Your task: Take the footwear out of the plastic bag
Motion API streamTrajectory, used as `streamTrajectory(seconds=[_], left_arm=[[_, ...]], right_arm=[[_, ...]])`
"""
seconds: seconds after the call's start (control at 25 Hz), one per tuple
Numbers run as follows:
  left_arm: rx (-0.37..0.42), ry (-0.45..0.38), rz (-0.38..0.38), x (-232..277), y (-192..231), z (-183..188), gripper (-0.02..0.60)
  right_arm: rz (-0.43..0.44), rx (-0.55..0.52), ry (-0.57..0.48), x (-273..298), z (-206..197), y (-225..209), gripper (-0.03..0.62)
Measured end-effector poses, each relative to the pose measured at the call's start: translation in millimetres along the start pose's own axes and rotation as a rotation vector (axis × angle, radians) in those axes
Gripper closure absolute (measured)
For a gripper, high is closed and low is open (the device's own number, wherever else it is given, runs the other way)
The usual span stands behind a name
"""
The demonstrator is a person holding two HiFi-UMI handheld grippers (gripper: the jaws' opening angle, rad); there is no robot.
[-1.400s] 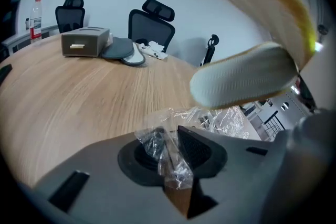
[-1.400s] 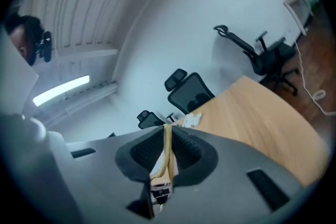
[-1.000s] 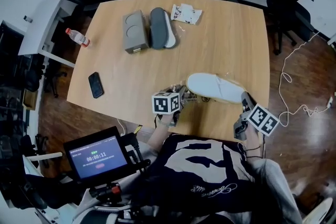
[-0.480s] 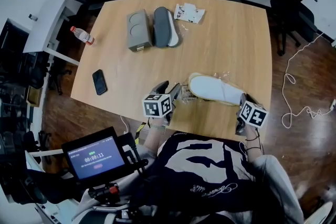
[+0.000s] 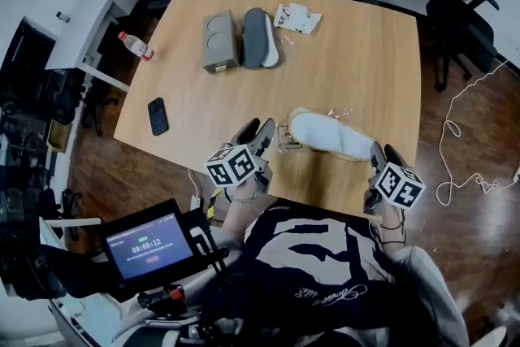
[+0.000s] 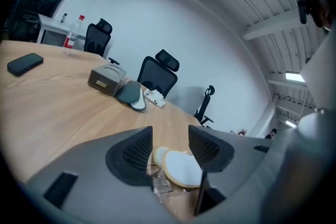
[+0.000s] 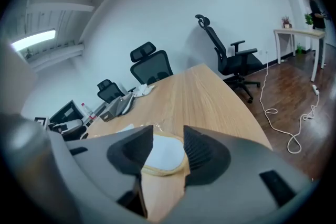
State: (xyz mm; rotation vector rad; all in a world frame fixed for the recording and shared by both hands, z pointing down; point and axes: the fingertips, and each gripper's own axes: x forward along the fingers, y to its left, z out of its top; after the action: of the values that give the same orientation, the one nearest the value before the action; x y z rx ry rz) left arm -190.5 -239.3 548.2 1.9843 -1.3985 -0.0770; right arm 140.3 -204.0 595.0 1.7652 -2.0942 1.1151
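A pair of white slippers (image 5: 329,136) lies stacked in a clear plastic bag (image 5: 285,139) near the table's front edge. My left gripper (image 5: 258,131) sits just left of the bag's crumpled end, open and apart from it. In the left gripper view the slippers (image 6: 178,168) and the plastic (image 6: 160,186) show beyond the open gripper (image 6: 170,136). At the slippers' right end, my right gripper (image 5: 383,152) has its jaws opening. In the right gripper view the slipper (image 7: 165,157) lies beyond the gripper (image 7: 168,136), and nothing is pressed between the pads.
A grey box (image 5: 219,42), a grey slipper pair (image 5: 260,48) and a white packet (image 5: 296,17) lie at the table's far side. A phone (image 5: 158,115) and a water bottle (image 5: 135,45) are at the left. Office chairs ring the table, and a cable (image 5: 463,166) trails on the floor.
Both grippers' jaws have spread apart and let go of the bagged slippers. The left gripper has drawn slightly left, away from the bag's end. The slippers lie still.
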Motion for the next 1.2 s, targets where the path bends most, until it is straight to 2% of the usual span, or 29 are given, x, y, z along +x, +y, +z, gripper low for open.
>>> streamTrajectory(seconds=[0.16,0.28,0.44,0.52,0.64,0.76,0.88,1.08,1.2], left_arm=[[0.014,-0.013,-0.043,2,-42,-9,0.365],[0.022,-0.003,-0.067,0,-74,-26,0.370],[0.039,-0.007,-0.072,-7,-114,-50,0.489],[0.052,-0.005,-0.059,-12,-131,-64,0.525],[0.074,-0.016,-0.028,-24,-155,-87,0.577],[0.089,-0.042,0.009,-40,-178,-110,0.577],[0.059,-0.065,0.036,-51,-191,-125,0.577],[0.012,-0.056,0.075,-68,-203,-143,0.577],[0.003,-0.071,0.077,-87,-218,-156,0.577]], right_arm=[[0.115,-0.057,-0.022,-23,17,27,0.427],[0.208,-0.103,-0.019,-42,21,47,0.462],[0.333,-0.172,0.016,-68,16,63,0.488],[0.378,-0.210,0.039,-81,10,64,0.496],[0.420,-0.258,0.064,-99,0,56,0.565],[0.471,-0.287,0.091,-115,-13,45,0.576],[0.528,-0.310,0.111,-121,-18,43,0.583],[0.608,-0.313,0.162,-128,-30,55,0.583],[0.655,-0.320,0.148,-152,-40,59,0.583]])
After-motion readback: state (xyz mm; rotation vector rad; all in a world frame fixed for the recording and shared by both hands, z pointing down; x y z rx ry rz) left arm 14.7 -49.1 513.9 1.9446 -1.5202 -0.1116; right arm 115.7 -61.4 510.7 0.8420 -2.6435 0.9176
